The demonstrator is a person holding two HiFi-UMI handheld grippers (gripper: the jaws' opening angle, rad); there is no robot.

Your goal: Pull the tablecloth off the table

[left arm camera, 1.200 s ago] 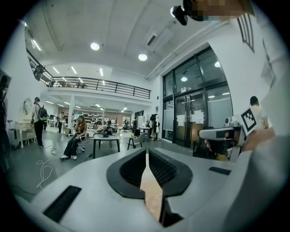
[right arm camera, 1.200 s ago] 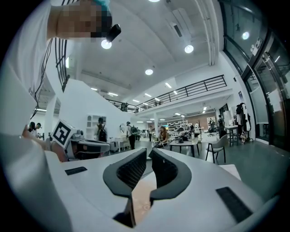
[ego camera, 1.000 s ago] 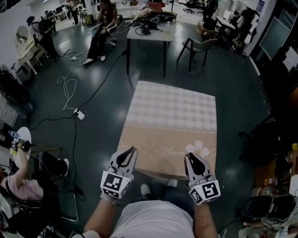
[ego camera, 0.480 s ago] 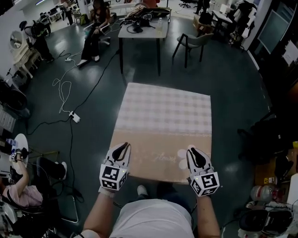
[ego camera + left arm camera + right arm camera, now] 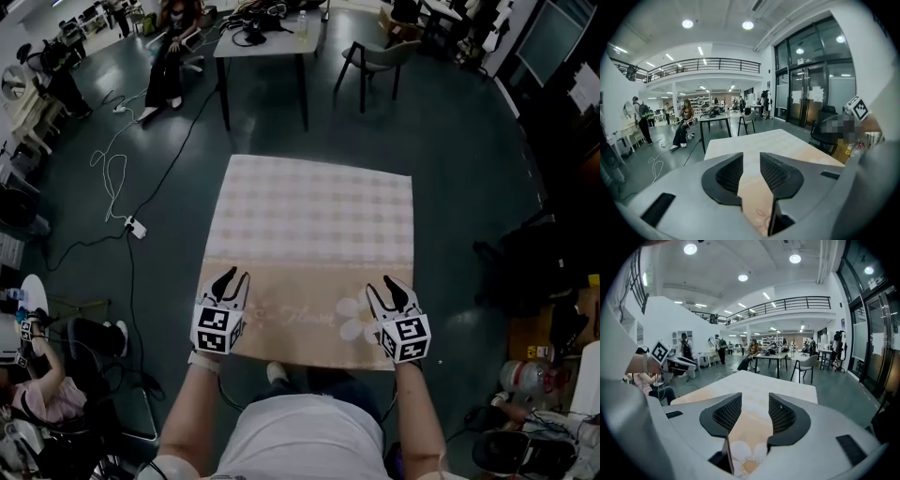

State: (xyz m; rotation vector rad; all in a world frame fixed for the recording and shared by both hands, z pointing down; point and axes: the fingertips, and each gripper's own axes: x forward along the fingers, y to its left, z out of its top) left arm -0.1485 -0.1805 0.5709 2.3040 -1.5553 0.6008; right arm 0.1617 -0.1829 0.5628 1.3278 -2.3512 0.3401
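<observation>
I am holding the left gripper [image 5: 232, 277] and right gripper [image 5: 385, 288] over the near edge of the spread tablecloth [image 5: 309, 225]. Their jaws have just been opening and are standing partly apart, with the cloth not pinched. If I am closing too high, I am risking an empty grip.

Across the dark floor [image 5: 469, 159] stands a counter [image 5: 267, 42] cluttered with cables, a grey chair [image 5: 375, 56] just beside it. A seated person [image 5: 172, 47] is at its other side. A white cable [image 5: 111, 173] loops near a power strip [image 5: 134, 228].
</observation>
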